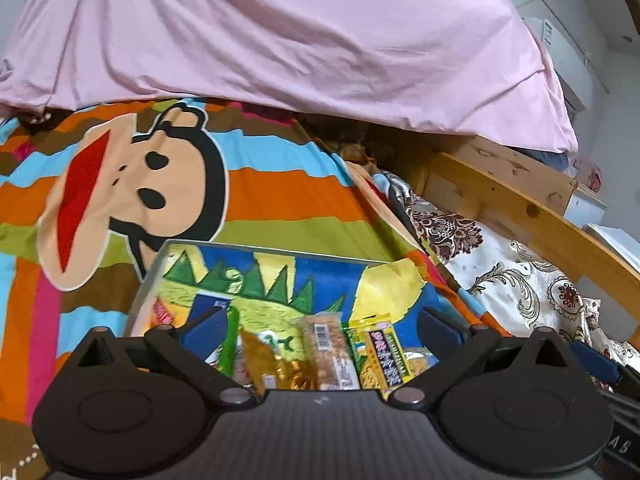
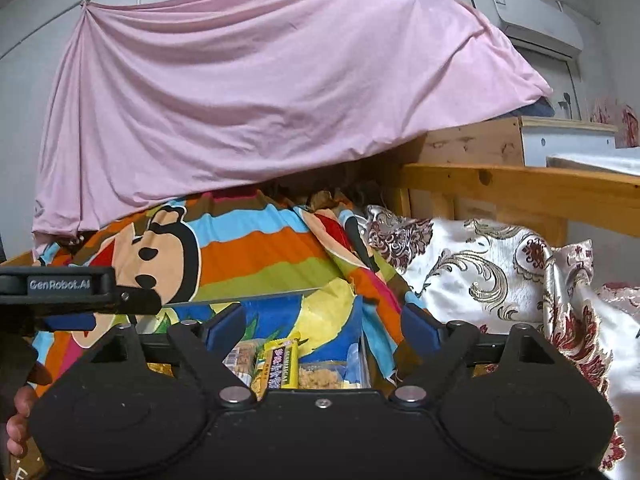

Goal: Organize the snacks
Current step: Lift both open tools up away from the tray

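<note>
We hold both claws above a bed, jaws spread wide and gripping nothing: the left claw (image 1: 320, 326) and the right claw (image 2: 322, 322). Below them sits a tray (image 1: 152, 276) with a painted lining, holding the snacks: a nut bar (image 1: 329, 354), a yellow-green packet (image 1: 384, 356) just beside it, and a gold wrapper (image 1: 280, 364). The tray rests on a striped monkey-print blanket (image 1: 168, 184). A pink sheet (image 1: 280, 40) hangs behind. A floral pillow (image 2: 480, 264) lies right of the tray, against a wooden bed frame (image 2: 520, 192).
</note>
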`<state>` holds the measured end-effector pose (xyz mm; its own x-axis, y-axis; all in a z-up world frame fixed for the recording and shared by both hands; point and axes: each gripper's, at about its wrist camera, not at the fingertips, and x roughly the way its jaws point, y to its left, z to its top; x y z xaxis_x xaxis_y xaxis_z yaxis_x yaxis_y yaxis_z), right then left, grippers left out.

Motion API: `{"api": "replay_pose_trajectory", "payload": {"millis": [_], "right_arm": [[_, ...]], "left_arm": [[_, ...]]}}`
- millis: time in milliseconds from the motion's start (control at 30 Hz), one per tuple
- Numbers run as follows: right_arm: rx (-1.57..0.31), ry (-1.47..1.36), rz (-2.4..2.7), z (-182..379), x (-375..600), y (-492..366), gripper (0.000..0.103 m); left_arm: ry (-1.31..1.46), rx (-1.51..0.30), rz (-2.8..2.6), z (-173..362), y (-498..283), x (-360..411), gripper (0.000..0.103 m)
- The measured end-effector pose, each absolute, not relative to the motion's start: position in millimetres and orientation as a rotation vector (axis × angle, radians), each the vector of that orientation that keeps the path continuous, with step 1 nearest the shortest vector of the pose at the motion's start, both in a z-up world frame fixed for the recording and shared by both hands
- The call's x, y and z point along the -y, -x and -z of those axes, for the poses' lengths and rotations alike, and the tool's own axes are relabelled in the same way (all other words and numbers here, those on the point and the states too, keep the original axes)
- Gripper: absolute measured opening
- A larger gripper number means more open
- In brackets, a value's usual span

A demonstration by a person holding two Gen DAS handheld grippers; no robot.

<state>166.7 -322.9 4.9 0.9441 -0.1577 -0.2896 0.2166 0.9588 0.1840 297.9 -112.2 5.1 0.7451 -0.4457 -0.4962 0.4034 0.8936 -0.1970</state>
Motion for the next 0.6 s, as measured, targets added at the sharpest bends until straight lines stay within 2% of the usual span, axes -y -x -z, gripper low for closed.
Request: {"api": "replay_pose_trajectory", "payload": {"millis": [600], "right_arm": [[-0.198,-0.161,0.129,-35,291,-106,0.100]], "left_arm": [[0.043,-0.415,0.369,-22,-207,62,0.103]]}}
